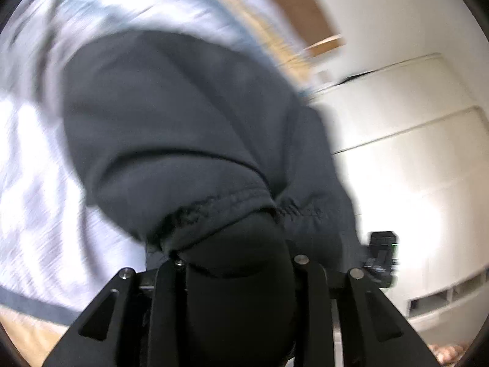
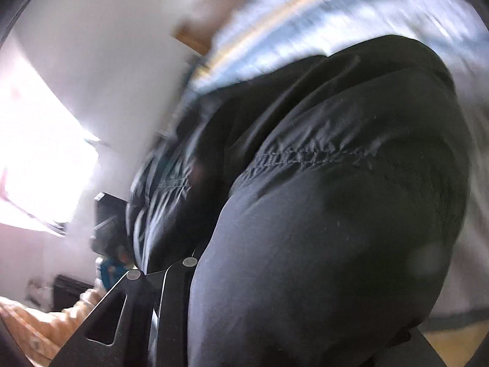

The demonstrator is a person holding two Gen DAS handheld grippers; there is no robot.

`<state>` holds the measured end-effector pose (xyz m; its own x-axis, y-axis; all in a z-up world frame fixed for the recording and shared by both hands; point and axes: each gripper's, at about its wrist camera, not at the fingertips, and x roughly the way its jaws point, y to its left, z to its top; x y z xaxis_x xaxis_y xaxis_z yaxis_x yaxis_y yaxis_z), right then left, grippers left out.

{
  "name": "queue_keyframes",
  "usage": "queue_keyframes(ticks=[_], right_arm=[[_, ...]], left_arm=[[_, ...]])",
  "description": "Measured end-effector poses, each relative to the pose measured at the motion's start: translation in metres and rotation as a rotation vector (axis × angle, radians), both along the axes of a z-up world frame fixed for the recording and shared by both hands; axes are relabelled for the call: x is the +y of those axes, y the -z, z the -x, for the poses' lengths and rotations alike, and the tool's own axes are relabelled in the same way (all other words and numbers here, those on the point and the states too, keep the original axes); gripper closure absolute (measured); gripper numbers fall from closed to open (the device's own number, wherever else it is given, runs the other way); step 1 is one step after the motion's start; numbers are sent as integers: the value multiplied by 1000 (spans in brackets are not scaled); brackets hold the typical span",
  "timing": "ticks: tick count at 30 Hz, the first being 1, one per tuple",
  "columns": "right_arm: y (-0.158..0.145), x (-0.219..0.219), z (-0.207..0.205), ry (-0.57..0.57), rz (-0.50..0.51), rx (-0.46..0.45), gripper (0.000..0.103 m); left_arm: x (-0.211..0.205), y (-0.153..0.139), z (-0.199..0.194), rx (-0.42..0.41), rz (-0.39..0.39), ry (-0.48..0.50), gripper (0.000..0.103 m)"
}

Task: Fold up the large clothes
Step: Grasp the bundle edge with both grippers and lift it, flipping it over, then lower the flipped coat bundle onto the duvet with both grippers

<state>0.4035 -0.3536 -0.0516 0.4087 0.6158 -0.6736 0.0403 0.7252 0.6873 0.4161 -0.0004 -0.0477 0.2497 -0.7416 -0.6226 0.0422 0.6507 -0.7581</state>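
Note:
A dark navy garment (image 1: 183,122) with a gathered, stitched hem fills the middle of the left wrist view. It hangs lifted and bunches down between the fingers of my left gripper (image 1: 238,263), which is shut on it; the fingertips are buried under cloth. In the right wrist view the same garment (image 2: 336,214) drapes over my right gripper (image 2: 259,272), which is shut on it. There only the left finger (image 2: 177,293) shows, and the other is hidden by cloth. Both views are smeared by motion.
A pale blue-and-white striped sheet (image 1: 30,153) lies under the garment, with a wooden frame (image 1: 290,9) beyond. White panelled doors (image 1: 412,128) stand at the right. A blurred black device (image 1: 382,253) sits beside the garment. A bright window (image 2: 39,153) and peach bedding (image 2: 30,321) are at the left.

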Motion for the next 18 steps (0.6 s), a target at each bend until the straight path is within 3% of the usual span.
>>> queue_keyframes(ticks=[2, 4, 6, 9, 12, 14, 15, 18], right_arm=[[16, -15, 9, 50, 14, 43, 65], [26, -29, 16, 101, 59, 88, 49], [33, -43, 22, 133, 88, 117, 32], [30, -72, 29, 185, 134, 138, 19], [16, -79, 34, 246, 190, 143, 16], [-10, -77, 38, 257, 240, 138, 16], [-23, -79, 58, 257, 261, 134, 16], [-58, -70, 57, 257, 336, 93, 16]], left_arm=[[18, 25, 8, 61, -24, -48, 67], [35, 34, 15, 112, -13, -104, 50], [49, 29, 7, 127, 7, -139, 45], [64, 15, 5, 94, -19, -155, 42], [101, -4, 17, 65, -87, -161, 42], [140, -19, 28, 41, -120, -179, 42], [152, -37, 9, 30, -127, -198, 42], [165, -68, 20, -14, -161, -235, 42]])
